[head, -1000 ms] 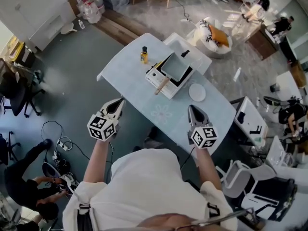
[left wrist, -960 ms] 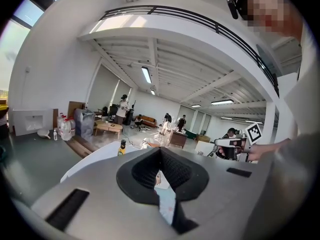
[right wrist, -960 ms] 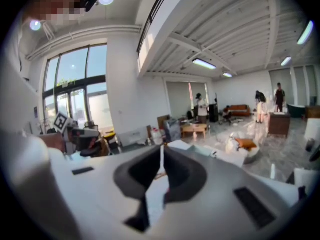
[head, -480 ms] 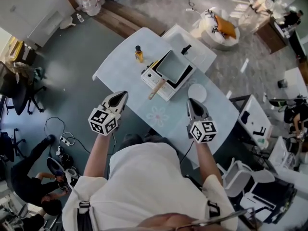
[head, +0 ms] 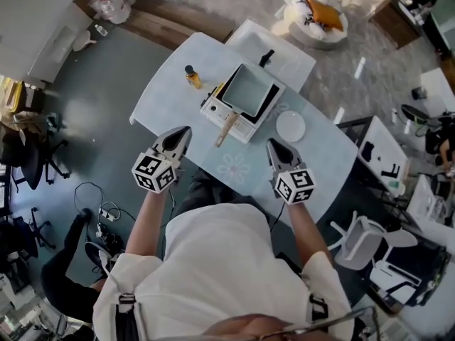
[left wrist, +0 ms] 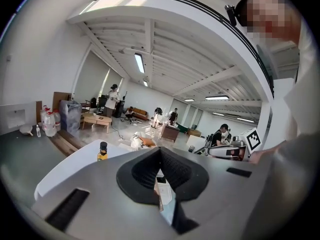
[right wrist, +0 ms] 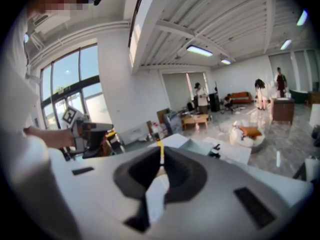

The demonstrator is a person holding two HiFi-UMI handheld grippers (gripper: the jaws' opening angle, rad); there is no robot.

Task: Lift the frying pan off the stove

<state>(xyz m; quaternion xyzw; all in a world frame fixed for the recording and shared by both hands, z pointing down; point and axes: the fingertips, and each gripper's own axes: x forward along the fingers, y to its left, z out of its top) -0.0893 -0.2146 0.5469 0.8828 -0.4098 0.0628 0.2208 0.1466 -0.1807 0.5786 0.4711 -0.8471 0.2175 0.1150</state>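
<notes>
Pan: square grey frying pan (head: 250, 89), wooden handle (head: 227, 127) pointing near-left, sits on white portable stove (head: 245, 128), mid pale-blue table (head: 167, 84). Left gripper (head: 184, 131) and right gripper (head: 274, 145) hover at table's near edge, apart from pan; all 2 closed tight, empty. Amber bottle (head: 193, 77) left, round white plate (head: 291, 126) right.

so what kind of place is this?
Probably an open office or lab staged as a kitchen: a portable stove with a frying pan on a table, office chairs, trailing cables.
</notes>
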